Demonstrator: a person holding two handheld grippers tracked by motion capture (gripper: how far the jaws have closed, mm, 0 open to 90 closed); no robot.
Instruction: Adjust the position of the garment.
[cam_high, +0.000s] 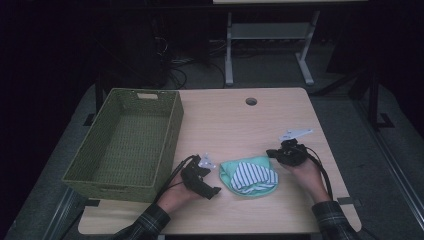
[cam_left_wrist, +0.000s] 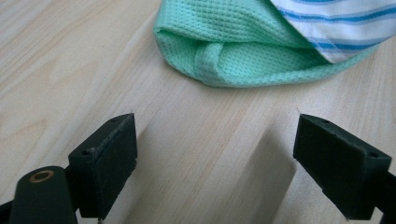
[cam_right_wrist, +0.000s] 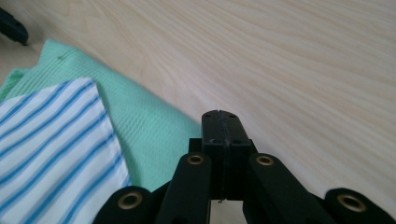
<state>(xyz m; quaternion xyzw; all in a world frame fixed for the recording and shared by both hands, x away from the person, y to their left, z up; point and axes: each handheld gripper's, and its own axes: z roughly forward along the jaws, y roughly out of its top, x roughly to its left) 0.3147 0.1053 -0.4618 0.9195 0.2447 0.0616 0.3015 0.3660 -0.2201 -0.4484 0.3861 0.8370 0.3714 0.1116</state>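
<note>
High view: left gripper (cam_high: 216, 190) rests jaws wide open beside the green cloth (cam_high: 235, 167); right gripper (cam_high: 270, 153), jaws closed empty, sits at its far edge; green basket (cam_high: 90, 165) stands left on the worktop (cam_high: 240, 120).

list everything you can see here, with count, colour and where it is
woven rectangular basket: 1, olive green, left side of table, nothing visible in it
waffle-weave cloth: 1, mint green, folded, near front edge between the grippers
striped cloth: 1, white with blue stripes, lying on the mint cloth
wooden table: 1, light wood, round cable hole near far edge
metal table frame: 1, pale grey, on the floor behind
left gripper: 1, black, jaws open, just left of the cloths
right gripper: 1, black, jaws shut, nothing between them, at the cloths' right edge
plaid sleeves: 2, dark, bottom edge
</note>
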